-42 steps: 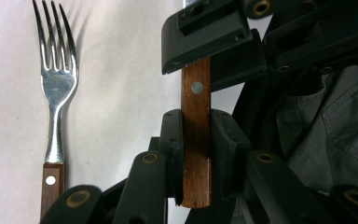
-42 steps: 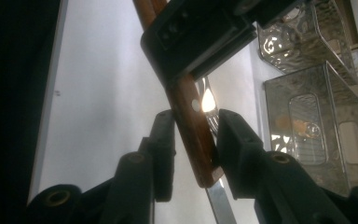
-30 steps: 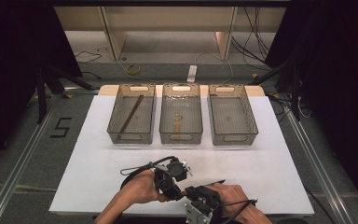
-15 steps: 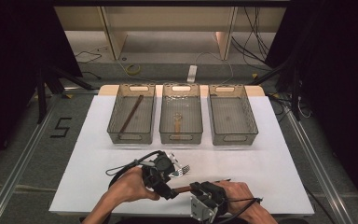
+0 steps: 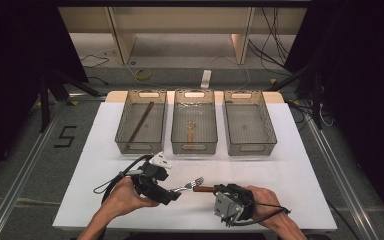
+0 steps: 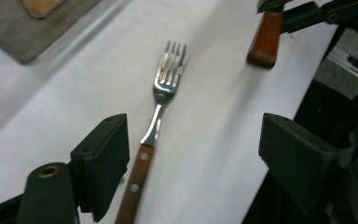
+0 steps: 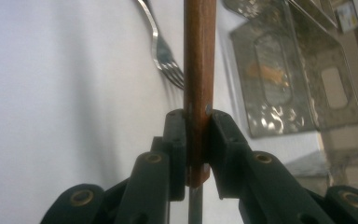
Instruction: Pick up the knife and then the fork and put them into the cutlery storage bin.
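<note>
A fork (image 6: 161, 100) with a riveted wooden handle lies flat on the white table top (image 5: 290, 170), tines away from me. My left gripper (image 6: 193, 140) straddles its handle; the jaws have just been opening and stand wide, pads off the fork. In the high view the left gripper (image 5: 171, 190) is at the front centre, with the fork (image 5: 191, 184) pointing right from it. My right gripper (image 7: 196, 116) is shut on a brown wooden handle (image 7: 199, 56) of a second utensil, whose metal part runs back under the jaws. That gripper (image 5: 215, 190) sits just right of the fork.
Three clear bins stand in a row at the back of the table: the left bin (image 5: 122, 135) holds a dark stick, the middle bin (image 5: 177, 145) a wooden-handled item, and the right bin (image 5: 267, 127) looks bare. The table's front edge is just below both hands.
The left gripper has slid left and its jaws have opened, leaving the fork lying on the table. The right hand has shifted slightly right with its wooden handle still gripped.
</note>
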Tool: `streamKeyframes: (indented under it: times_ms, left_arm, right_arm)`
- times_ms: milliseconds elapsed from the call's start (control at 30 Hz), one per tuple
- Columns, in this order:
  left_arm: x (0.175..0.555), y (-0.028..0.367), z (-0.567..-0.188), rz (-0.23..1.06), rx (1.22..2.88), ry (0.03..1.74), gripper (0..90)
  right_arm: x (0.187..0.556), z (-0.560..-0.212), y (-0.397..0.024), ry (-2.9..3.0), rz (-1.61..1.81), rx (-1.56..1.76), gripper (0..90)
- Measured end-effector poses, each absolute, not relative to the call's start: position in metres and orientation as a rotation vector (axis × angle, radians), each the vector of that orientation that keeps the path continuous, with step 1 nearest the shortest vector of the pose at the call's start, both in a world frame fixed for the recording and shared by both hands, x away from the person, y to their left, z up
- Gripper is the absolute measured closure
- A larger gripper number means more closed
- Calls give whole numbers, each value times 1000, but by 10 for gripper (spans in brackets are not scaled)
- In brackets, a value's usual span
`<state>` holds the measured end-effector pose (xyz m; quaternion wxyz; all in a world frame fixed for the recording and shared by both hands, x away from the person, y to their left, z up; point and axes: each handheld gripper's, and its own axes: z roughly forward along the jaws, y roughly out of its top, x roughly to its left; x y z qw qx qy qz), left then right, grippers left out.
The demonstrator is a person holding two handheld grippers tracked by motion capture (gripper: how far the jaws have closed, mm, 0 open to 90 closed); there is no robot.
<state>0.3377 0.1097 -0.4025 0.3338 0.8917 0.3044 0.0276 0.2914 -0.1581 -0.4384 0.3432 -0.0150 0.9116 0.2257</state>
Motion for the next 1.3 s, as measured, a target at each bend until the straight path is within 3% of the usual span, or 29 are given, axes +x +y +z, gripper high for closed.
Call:
streamKeyframes:
  times_ms: [633,1300]
  left_arm:
    - [338,135,-426,186,2267,869,200]
    - [335,145,-429,235,2202,889,182]
  right_arm:
    - [360,-385,-207,2438,941,697,779]
    - [421,-353,-223,2390,1114,992,778]
